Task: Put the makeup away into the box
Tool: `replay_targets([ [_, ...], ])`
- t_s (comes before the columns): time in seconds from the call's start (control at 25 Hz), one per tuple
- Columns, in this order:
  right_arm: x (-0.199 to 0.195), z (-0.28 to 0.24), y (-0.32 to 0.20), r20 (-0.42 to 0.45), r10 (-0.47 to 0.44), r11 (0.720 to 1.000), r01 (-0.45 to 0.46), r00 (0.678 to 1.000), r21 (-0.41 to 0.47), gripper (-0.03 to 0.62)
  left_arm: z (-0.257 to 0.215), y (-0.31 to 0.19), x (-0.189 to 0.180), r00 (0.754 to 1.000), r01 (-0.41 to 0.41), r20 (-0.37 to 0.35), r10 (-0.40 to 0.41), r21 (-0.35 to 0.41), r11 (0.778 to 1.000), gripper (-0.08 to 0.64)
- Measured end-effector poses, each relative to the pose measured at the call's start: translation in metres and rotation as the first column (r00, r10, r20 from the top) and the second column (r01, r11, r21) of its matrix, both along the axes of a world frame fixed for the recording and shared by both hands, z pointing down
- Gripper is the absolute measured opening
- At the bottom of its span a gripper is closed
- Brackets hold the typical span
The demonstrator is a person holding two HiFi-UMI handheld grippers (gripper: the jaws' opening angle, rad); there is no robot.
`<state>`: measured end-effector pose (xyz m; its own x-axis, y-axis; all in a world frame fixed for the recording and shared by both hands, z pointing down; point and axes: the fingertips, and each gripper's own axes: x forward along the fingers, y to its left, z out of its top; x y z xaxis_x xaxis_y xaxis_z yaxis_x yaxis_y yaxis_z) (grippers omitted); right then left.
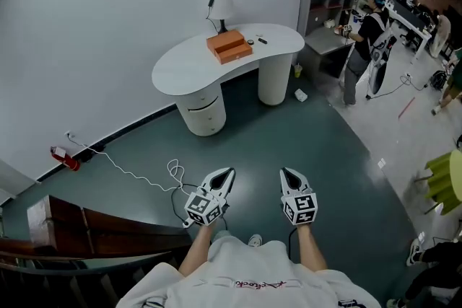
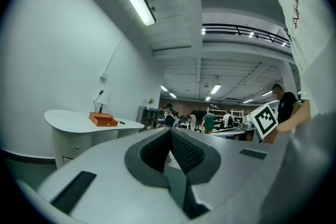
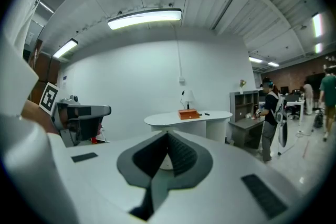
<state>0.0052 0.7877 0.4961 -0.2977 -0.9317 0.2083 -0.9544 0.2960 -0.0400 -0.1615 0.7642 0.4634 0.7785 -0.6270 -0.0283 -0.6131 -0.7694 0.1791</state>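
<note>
An orange box [image 1: 230,45] sits on a white kidney-shaped table [image 1: 188,65] far ahead of me, near the wall. Two small dark makeup items [image 1: 260,39] lie on the tabletop to the right of the box. I hold both grippers low in front of my body, well short of the table. My left gripper [image 1: 228,173] is shut with nothing between its pads. My right gripper [image 1: 286,173] is likewise shut and empty. The box [image 2: 103,120] and table show small at the left of the left gripper view. In the right gripper view the box [image 3: 188,114] stands just above the jaws.
A white lamp [image 1: 219,7] stands on the table behind the box. A white cable [image 1: 137,175] trails over the dark green floor from a red object [image 1: 65,157] by the wall. A wooden railing [image 1: 79,227] lies at my left. A person [image 1: 364,47] stands by grey shelves [image 1: 328,25] at right.
</note>
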Motion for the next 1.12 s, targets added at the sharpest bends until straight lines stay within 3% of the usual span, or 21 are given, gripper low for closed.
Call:
replay_targets([
  [0.4, 0.02, 0.012, -0.006, 0.001, 0.005, 1.0, -0.005, 1.0, -0.013, 0.02, 0.008, -0.007, 0.03, 1.0, -0.025, -0.003, 0.025, -0.007, 1.0, 0.009],
  [0.64, 0.017, 0.015, -0.024, -0.007, -0.005, 1.0, 0.005, 1.0, -0.021, 0.02, 0.014, -0.026, 0.03, 1.0, -0.022, -0.007, 0.022, -0.021, 1.0, 0.009],
  [1.12, 0.011, 0.032, -0.124, -0.037, 0.014, 0.999, -0.016, 0.999, -0.049, 0.02, 0.026, -0.135, 0.035, 0.997, -0.072, -0.038, 0.071, -0.032, 0.997, 0.009],
])
